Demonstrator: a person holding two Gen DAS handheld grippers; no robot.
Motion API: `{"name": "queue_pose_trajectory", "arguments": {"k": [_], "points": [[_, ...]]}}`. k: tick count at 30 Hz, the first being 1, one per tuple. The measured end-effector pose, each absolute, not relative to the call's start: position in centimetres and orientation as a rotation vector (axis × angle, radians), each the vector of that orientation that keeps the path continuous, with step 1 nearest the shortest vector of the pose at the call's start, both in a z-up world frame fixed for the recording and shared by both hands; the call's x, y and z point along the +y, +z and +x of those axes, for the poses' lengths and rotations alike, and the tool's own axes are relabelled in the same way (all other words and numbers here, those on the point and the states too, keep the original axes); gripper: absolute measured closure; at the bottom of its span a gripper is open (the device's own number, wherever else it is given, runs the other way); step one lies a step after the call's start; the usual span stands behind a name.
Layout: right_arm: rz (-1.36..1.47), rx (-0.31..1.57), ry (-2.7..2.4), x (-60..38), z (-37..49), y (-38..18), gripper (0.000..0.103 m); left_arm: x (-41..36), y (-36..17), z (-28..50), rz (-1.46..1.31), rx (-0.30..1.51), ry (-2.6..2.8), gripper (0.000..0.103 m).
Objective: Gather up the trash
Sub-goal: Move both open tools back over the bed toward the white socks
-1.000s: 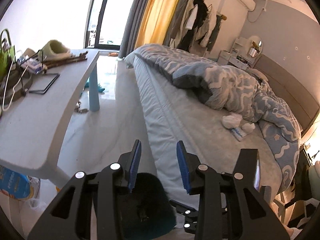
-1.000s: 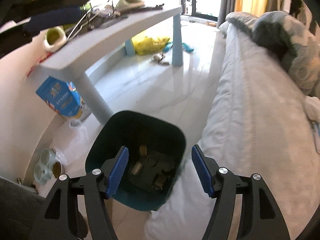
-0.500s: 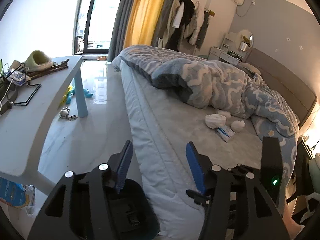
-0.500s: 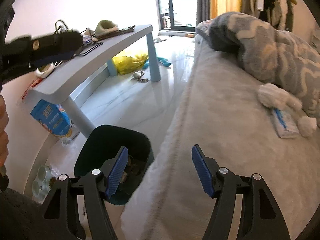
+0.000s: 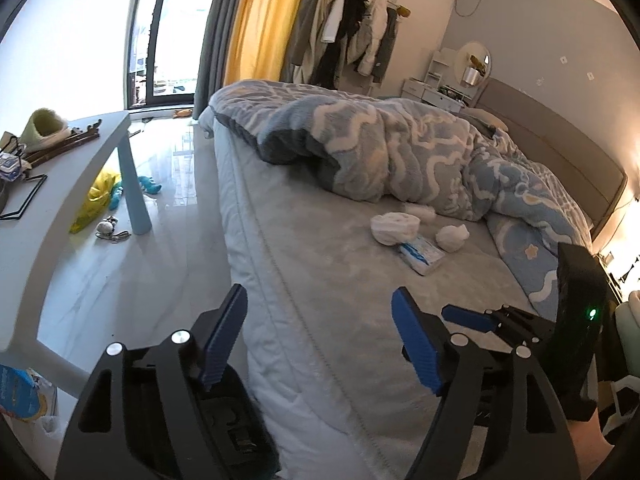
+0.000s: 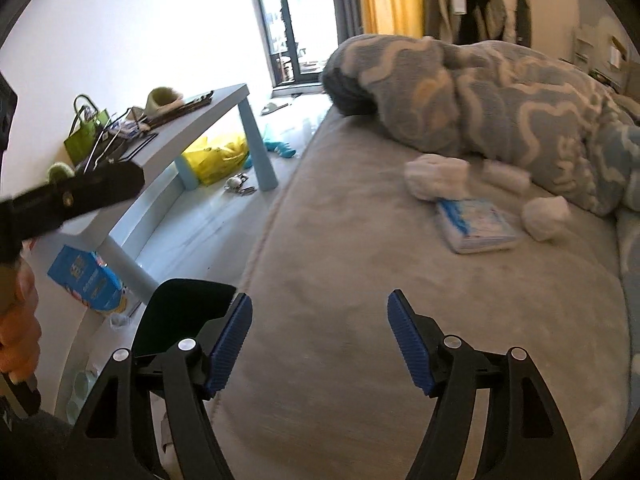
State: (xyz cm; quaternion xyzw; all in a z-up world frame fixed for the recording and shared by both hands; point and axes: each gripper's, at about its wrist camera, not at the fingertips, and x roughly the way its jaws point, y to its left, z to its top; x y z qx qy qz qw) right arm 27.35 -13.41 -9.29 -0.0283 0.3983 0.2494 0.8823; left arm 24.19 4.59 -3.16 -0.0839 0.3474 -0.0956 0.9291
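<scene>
White crumpled tissue wads point(image 5: 395, 227) point(image 5: 452, 237) lie on the grey bed beside a blue-and-white tissue pack point(image 5: 422, 254), near the rumpled blue blanket. In the right wrist view the big wad point(image 6: 436, 175), the small wad point(image 6: 546, 214) and the pack point(image 6: 476, 226) lie ahead on the bed. A dark teal trash bin point(image 6: 180, 312) stands on the floor by the bed edge; it also shows under the left gripper point(image 5: 236, 428). My left gripper point(image 5: 320, 340) and right gripper point(image 6: 320, 340) are both open and empty, over the bed's near edge.
A grey-blue side table point(image 5: 60, 200) with clutter stands left of the bed. A yellow bag point(image 6: 218, 156) and small toys lie on the floor under it. A blue carton point(image 6: 86, 280) sits by the table leg. Clothes hang at the far wall.
Both grippers swung from the trash bin toward the bed and the tissues. The left gripper's jaws have opened wider. The bin has slid to the lower left of both views.
</scene>
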Motion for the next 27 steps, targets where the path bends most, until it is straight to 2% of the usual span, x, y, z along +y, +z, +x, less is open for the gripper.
{"name": "queue_pose_trajectory", "arguments": {"k": [18, 22, 27], "points": [[-0.004, 0.799, 0.435, -21.1, 29.1, -8.4, 0.028, -1.3, -4.8, 27.1, -0.147, 0.724, -0.228, 0.013], [0.007, 0.793, 0.421, -22.6, 30.2, -8.3, 0.021, -2.3, -5.1, 28.1, -0.151, 0.724, -0.236, 0.011], [0.026, 0.803, 0.380, -25.5, 32.0, -8.8, 0.020, -3.6, -5.9, 29.7, -0.150, 0.737, -0.243, 0.011]]}}
